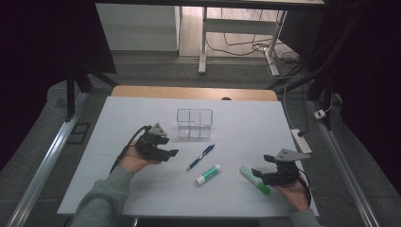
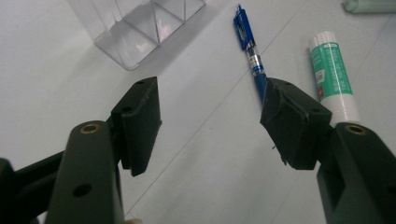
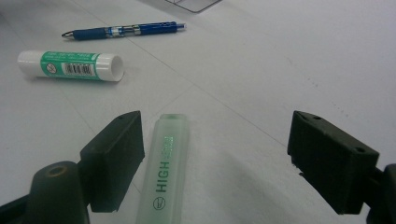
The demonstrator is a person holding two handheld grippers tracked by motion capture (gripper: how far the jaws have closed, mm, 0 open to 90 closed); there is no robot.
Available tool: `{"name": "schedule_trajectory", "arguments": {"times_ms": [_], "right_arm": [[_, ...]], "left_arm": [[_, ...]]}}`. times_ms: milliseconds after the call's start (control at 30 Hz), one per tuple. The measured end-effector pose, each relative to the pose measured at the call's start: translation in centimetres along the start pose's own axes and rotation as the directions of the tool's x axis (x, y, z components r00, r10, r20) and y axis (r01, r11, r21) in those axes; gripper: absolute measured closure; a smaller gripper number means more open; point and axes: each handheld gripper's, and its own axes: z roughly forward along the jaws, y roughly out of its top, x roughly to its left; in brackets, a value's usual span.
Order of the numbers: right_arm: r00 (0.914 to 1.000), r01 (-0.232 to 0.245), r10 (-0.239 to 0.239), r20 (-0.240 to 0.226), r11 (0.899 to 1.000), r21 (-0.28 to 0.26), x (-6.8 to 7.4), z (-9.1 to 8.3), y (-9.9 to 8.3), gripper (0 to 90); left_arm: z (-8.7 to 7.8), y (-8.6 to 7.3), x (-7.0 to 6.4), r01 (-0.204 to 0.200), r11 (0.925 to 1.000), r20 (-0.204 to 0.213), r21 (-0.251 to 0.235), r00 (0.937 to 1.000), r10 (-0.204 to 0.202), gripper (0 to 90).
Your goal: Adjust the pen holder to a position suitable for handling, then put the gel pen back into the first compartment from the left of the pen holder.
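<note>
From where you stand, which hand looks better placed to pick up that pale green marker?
The right. In the right gripper view, the right gripper has its jaws open with the green highlighter lying between them, close to one jaw. The left gripper, also open, sits across the table beside the blue pen.

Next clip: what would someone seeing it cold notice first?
Two black claws held open above the white table, the left claw nearest the blue pen, the right claw over the pale green highlighter. Between those two things lies a green-labelled glue stick. Farther back stands a clear divided organizer with nothing in it.
</note>
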Motion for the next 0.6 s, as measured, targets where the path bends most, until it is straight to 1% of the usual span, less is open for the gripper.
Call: {"name": "schedule_trajectory", "arguments": {"times_ms": [100, 267, 400, 467, 500, 600], "right_arm": [[1.0, -0.007, 0.007, 0.002, 1.0, -0.007, 0.0, -0.1, -0.1, 18.3], [0.9999, -0.01, 0.01, 0.004, 1.0, -0.003, -0.1, -0.4, -0.3, 18.3], [0.9999, -0.009, 0.009, 0.009, 1.0, 0.005, 0.0, -0.4, -0.3, 18.3], [0.9999, -0.01, 0.01, 0.003, 1.0, 0.003, -0.1, -0.5, -0.4, 18.3], [0.9999, -0.009, 0.009, 0.009, 1.0, 0.004, 0.0, -0.5, -0.3, 18.3], [0.9999, -0.01, 0.01, 0.007, 1.0, 0.004, -0.1, -0.4, -0.3, 18.3]], "left_arm": [[0.8, 0.4, -0.4, -0.004, 0.9997, -0.003, 0.022, 1.0, 0.004, 37.0], [2.2, 0.8, -1.2, -0.031, 0.997, 0.014, 0.071, 0.9994, 0.03, 36.8], [3.1, 1.2, -1.7, -0.044, 0.9957, 0.024, 0.082, 0.9988, 0.043, 37.4], [3.5, 1.4, -2.0, -0.054, 0.9947, 0.029, 0.087, 0.9983, 0.052, 37.9], [3.7, 1.4, -2.1, -0.06, 0.9938, 0.031, 0.094, 0.9979, 0.058, 38.2], [4.3, 1.7, -2.4, -0.073, 0.9918, 0.036, 0.105, 0.9969, 0.07, 39.2]]}}
